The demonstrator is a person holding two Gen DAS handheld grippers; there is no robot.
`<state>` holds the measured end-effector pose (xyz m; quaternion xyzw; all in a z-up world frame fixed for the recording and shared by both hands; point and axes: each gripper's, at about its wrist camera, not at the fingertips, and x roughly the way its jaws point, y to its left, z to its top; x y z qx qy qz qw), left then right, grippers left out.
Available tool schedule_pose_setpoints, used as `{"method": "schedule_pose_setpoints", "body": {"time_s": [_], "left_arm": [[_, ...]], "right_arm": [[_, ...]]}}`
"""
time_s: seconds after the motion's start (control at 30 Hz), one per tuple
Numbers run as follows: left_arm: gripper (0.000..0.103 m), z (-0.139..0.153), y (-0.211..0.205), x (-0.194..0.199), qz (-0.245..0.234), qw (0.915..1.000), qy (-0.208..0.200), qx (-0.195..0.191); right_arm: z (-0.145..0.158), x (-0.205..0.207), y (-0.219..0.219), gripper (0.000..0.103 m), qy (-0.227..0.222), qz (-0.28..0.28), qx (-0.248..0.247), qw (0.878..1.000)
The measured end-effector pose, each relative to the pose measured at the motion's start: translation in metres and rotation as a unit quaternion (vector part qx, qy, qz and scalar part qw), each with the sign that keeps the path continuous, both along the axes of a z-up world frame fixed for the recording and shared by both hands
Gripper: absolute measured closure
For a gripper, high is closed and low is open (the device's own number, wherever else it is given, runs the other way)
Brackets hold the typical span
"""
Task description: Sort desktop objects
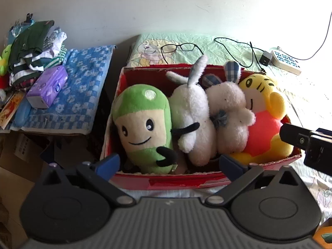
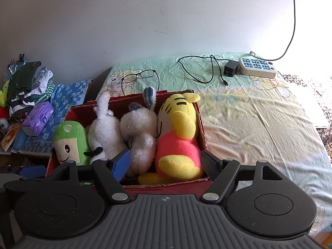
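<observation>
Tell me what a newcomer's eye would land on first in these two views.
The red box packed with four plush toys side by side draws the eye first: a green one at its left end, two white ones in the middle, and a yellow tiger in pink at its right end. Behind the box, black glasses lie on the pale green sheet. Both the left gripper and the right gripper stand open at the box's near edge, holding nothing.

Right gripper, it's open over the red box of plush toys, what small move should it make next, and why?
Probably lift the right gripper clear and swing it toward the glasses. All four plush toys already sit in the red box, and the glasses lie loose behind it.
</observation>
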<state>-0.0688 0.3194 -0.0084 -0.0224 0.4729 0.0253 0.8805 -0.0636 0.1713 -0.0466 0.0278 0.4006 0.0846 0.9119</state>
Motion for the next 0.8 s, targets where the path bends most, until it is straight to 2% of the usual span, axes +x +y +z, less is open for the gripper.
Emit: {"method": "schedule_pose_setpoints", "body": {"time_s": [0.2,0.33,0.8], "left_arm": [[0.001,0.0,-0.006,0.011,-0.002,0.9998,-0.004,0.02],[0.001,-0.003,-0.007,0.023,0.005,0.9996,0.011,0.024],[0.001,-0.002,-0.007,0.052,0.021,0.9994,0.018,0.02]], "right_arm": [[-0.001,0.013,-0.001,0.027,-0.001,-0.004,-0.009,1.0],[-0.004,0.022,0.0,0.027,0.004,0.003,-0.012,1.0],[-0.008,0.055,0.0,0.026,0.016,0.015,-0.019,1.0]]}}
